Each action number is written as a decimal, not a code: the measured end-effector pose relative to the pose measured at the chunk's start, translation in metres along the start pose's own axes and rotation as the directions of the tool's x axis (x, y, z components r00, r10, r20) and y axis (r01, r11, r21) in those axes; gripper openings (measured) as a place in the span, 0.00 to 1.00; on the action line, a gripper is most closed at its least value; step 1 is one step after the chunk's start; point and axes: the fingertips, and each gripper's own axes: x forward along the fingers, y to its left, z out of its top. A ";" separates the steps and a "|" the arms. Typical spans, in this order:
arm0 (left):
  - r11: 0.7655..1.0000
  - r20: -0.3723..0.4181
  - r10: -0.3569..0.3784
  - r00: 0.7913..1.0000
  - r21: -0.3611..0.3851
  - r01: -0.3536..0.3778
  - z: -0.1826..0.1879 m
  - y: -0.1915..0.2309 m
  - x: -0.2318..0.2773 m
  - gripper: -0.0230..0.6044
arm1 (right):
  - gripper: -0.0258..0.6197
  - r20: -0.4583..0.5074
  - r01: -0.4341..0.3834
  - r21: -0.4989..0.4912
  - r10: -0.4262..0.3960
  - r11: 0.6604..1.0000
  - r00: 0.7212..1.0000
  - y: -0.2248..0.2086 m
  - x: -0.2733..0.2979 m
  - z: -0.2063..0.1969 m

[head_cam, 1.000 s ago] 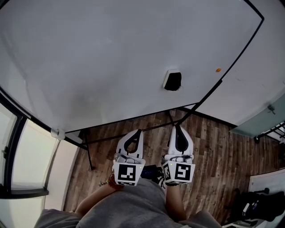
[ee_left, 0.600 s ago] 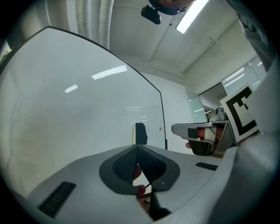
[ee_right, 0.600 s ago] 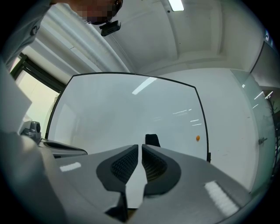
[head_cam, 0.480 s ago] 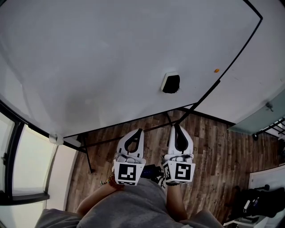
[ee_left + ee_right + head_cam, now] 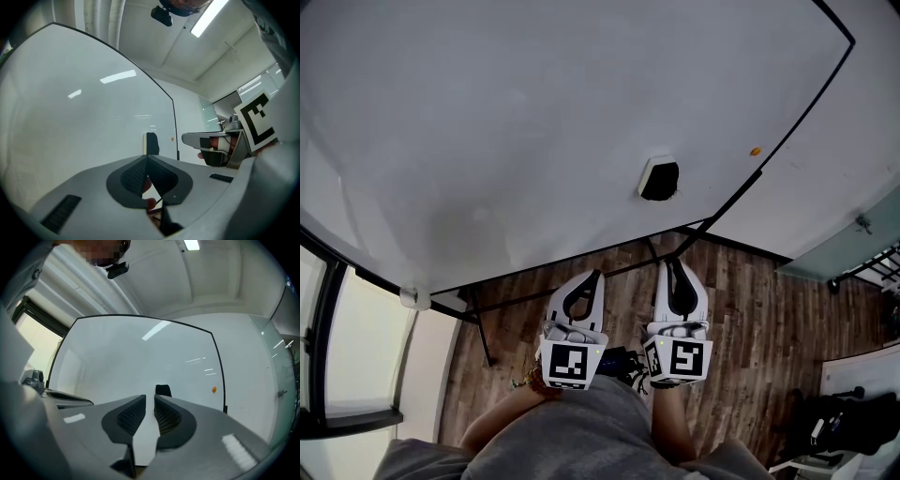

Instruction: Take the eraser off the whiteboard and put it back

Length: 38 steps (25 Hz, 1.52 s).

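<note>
Glossy whiteboard (image 5: 534, 141) carries a black blocky eraser (image 5: 660, 178) near its right edge. Left tongs (image 5: 593, 275) are closed and empty. Right tongs (image 5: 667, 265) have just been opening slightly, with nothing between them.

I count one whiteboard (image 5: 534, 122), with one eraser (image 5: 660, 178) and one small orange dot (image 5: 756, 151) on it. I see two grippers, the left gripper (image 5: 592, 276) and the right gripper (image 5: 667, 265), and each carries one marker cube, so two cubes in total (image 5: 571, 364) (image 5: 679, 359). At the low left corner of the board there is one white corner piece (image 5: 414, 298).
</note>
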 end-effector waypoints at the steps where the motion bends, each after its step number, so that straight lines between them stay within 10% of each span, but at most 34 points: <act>1: 1.000 0.000 -0.003 1.000 -0.006 0.003 0.000 -0.001 0.000 0.05 | 0.15 -0.002 -0.002 -0.002 0.002 1.000 1.000 0.001 0.000 0.000; 38: 0.994 0.001 -0.095 0.995 -0.052 0.095 0.010 0.013 0.058 0.05 | 0.28 -0.077 0.011 -0.052 -0.015 0.999 0.997 -0.008 0.057 0.000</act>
